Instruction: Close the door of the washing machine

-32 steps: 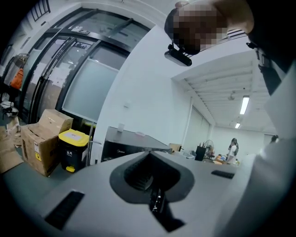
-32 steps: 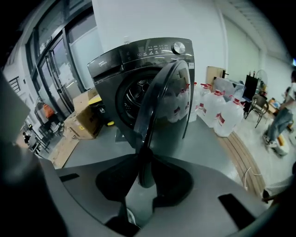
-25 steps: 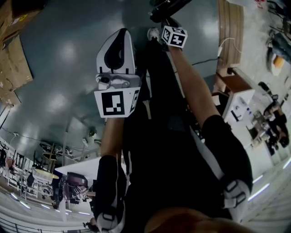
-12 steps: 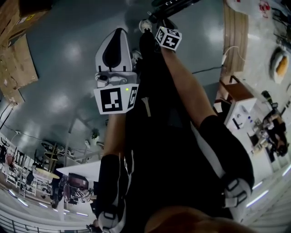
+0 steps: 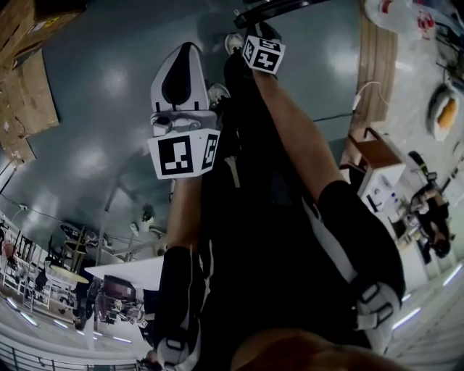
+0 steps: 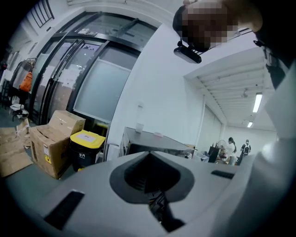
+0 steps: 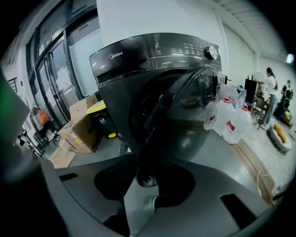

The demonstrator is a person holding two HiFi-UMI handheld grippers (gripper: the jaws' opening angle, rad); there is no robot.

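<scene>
A dark grey washing machine point(image 7: 138, 60) fills the right gripper view. Its round door point(image 7: 194, 120) stands swung open towards me. The door's lower rim point(image 7: 147, 173) lies between the jaws of my right gripper point(image 7: 144, 190). Those jaws are opening, and bare floor shows in the gap beside the rim. In the head view the right gripper point(image 5: 246, 32) reaches up to the dark door edge point(image 5: 272, 7). My left gripper point(image 5: 183, 54) hangs apart to the left, jaws together and holding nothing. Seen in its own view, the left gripper point(image 6: 156, 203) faces away from the machine.
Cardboard boxes point(image 7: 78, 127) and a yellow-lidded bin point(image 7: 105, 111) stand left of the machine. Large water jugs point(image 7: 231, 120) and a wooden pallet point(image 7: 252, 162) are on its right. The left gripper view shows a grey table point(image 6: 157, 141) and people far off at the right.
In the head view the right gripper has slid a little to the left along the door edge. The left gripper has drifted slightly up and left.
</scene>
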